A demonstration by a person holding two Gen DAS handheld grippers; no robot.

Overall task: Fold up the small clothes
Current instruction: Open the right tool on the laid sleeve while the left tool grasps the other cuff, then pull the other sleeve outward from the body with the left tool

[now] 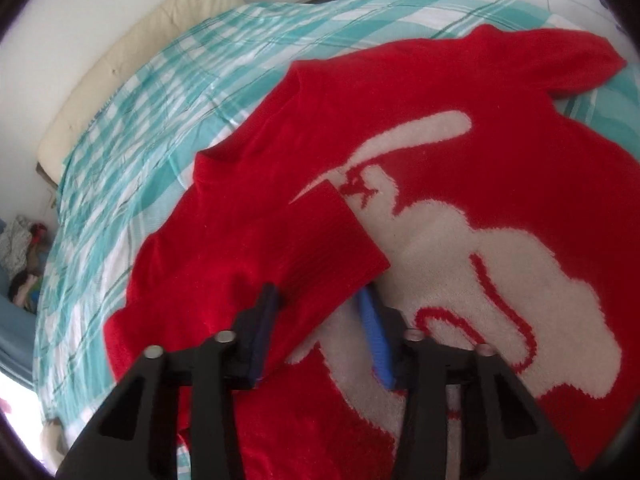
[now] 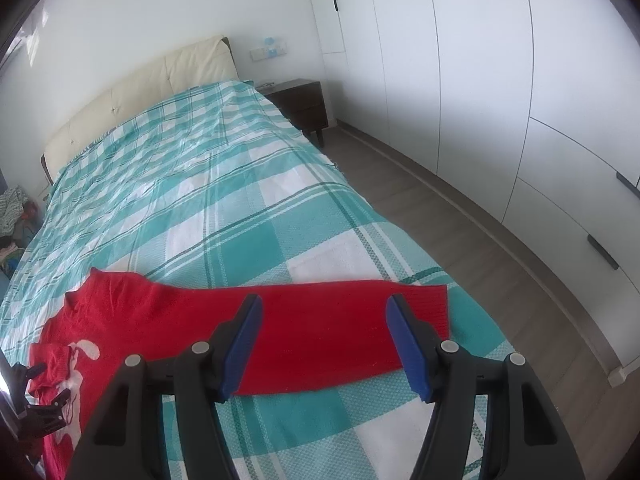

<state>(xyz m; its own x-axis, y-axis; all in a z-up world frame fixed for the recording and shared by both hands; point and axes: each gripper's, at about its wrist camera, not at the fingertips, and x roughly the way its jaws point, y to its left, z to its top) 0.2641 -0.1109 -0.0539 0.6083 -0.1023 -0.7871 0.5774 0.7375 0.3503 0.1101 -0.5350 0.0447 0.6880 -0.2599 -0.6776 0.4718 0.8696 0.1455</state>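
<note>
Closest to the left wrist camera, the left gripper (image 1: 320, 332) has its blue-padded fingers (image 1: 376, 336) spread, with the cuff end of a folded sleeve (image 1: 296, 256) lying between them; the left pad presses against the red knit, while the right pad sits partly under the cuff's edge, so it is not clamped on the cloth. That sleeve lies across the chest of the red sweater (image 1: 460, 92), which is spread flat with its white figure (image 1: 500, 264) facing up, on the teal-and-white checked bedspread (image 1: 168, 120). On the right side, the right gripper (image 2: 326, 340) hovers with its fingers (image 2: 408, 344) set wide apart just above the other sleeve (image 2: 344, 324), which stretches straight out to the bed's right edge, its ribbed cuff lying flat on the cover. Beyond the sweater the bedspread runs up to a cream padded headboard (image 2: 160, 80). A dark nightstand (image 2: 300, 104) stands beside the bed's far right corner, white wardrobe doors (image 2: 480, 80) line the wall along the wooden floor (image 2: 460, 220), and a heap of clothes (image 1: 20, 252) lies off the bed's left side.
</note>
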